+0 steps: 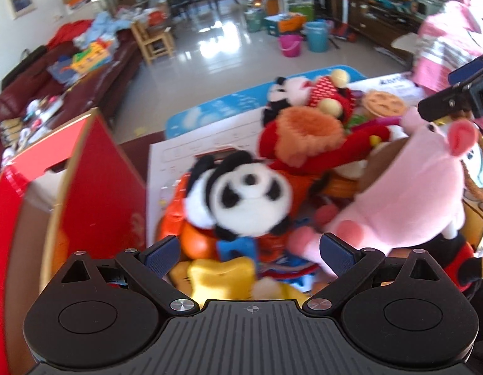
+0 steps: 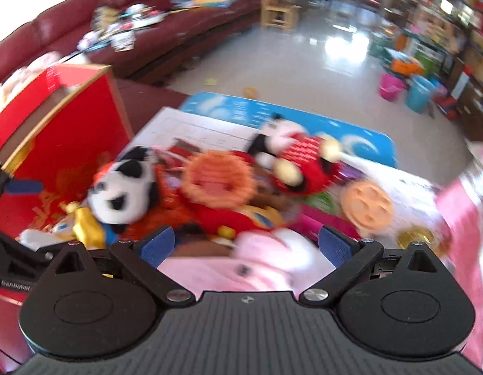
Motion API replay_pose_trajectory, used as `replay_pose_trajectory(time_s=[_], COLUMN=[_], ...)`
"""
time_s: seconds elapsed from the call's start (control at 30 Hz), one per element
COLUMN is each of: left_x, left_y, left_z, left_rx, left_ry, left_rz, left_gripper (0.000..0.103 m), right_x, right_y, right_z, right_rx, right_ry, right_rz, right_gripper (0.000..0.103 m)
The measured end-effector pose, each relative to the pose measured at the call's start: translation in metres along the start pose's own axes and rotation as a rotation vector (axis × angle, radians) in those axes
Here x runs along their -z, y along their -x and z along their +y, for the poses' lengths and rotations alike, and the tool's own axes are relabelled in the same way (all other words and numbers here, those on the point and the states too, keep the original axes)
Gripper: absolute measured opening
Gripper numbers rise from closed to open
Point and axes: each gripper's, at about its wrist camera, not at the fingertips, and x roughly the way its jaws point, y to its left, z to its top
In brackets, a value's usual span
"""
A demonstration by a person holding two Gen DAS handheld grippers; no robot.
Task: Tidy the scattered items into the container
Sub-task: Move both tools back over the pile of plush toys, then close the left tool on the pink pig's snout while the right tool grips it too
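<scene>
Right wrist view: right tool (image 2: 246, 247) wide open, soft pink plush pig (image 2: 260, 268) between its fingers, not clamped, blurred. Left tool (image 1: 249, 251) also wide, empty, over a yellow plush star (image 1: 222, 273). Red open cardboard box (image 1: 94, 175) sits far left of the toy pile; pig goes left. Right hand is nearer the pig.

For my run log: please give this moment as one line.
left: open, over toy pile | right: open, pink pig between fingers | panda: on pile | red box: left
</scene>
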Motion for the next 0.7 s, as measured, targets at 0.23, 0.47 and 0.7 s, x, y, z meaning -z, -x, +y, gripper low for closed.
replay_pose_trajectory(time_s=[0.23, 0.47, 0.7], left_x=[-0.001, 0.001, 0.001], left_y=[-0.009, -0.018, -0.029], left_z=[-0.024, -0.037, -0.036], left_rx=[0.095, 0.134, 0.146], left_ry=[-0.021, -0.022, 0.01], left_rz=[0.0, 0.003, 0.019], left_gripper=[0.101, 0.101, 0.101], right_x=[0.024, 0.033, 0.04], right_y=[0.003, 0.005, 0.005], right_z=[-0.032, -0.03, -0.026], right_rx=[0.009, -0.077, -0.103], right_ry=[-0.105, -0.145, -0.174], right_rz=[0.03, 0.03, 0.033], right_gripper=[0.099, 0.099, 0.099])
